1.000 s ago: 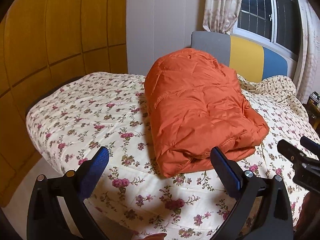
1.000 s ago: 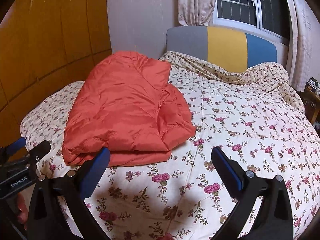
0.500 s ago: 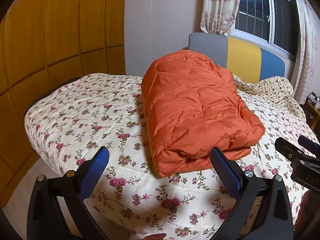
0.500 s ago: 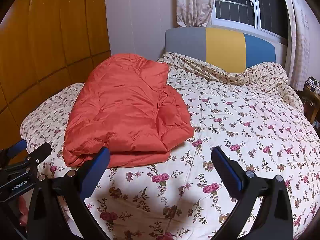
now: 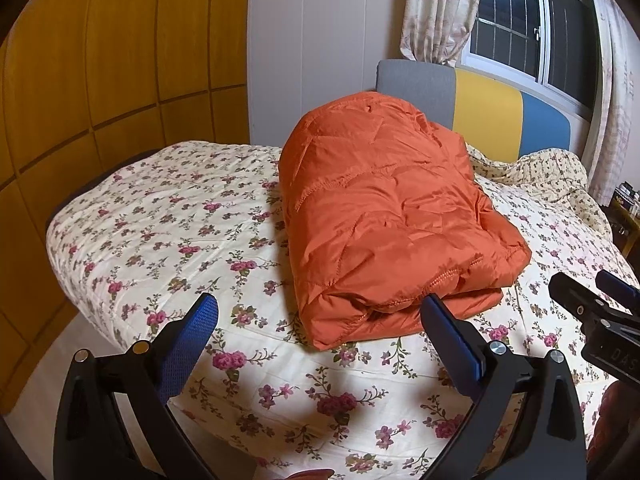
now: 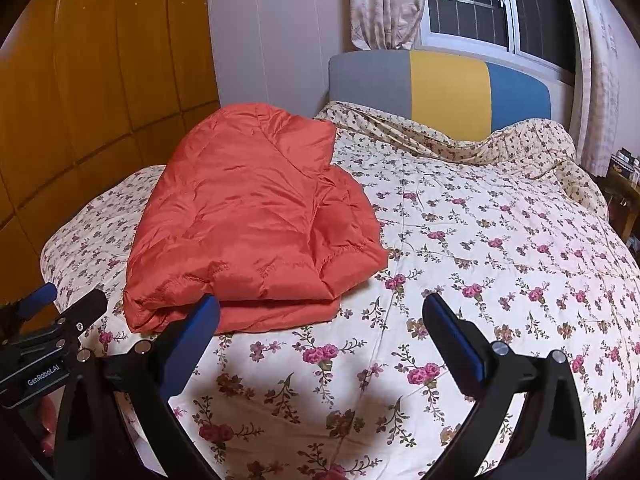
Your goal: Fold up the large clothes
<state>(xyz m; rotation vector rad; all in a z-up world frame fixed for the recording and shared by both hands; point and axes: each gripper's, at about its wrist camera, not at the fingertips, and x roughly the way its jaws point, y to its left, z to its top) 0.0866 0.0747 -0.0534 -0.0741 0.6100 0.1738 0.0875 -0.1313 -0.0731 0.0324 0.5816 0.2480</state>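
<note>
An orange puffer jacket lies folded in a thick bundle on the floral bedspread. It also shows in the right wrist view, left of centre. My left gripper is open and empty, held short of the jacket's near edge above the bed's foot. My right gripper is open and empty, to the right of the jacket's near corner. The right gripper shows at the right edge of the left wrist view. The left gripper shows at the left edge of the right wrist view.
A headboard in grey, yellow and blue stands at the far end. Rumpled floral bedding is piled below it. A wooden wardrobe lines the left wall. A window with curtains is behind. A bedside table stands at the far right.
Both grippers have drawn back a little from the bed. The jacket has not moved. Both stay open.
</note>
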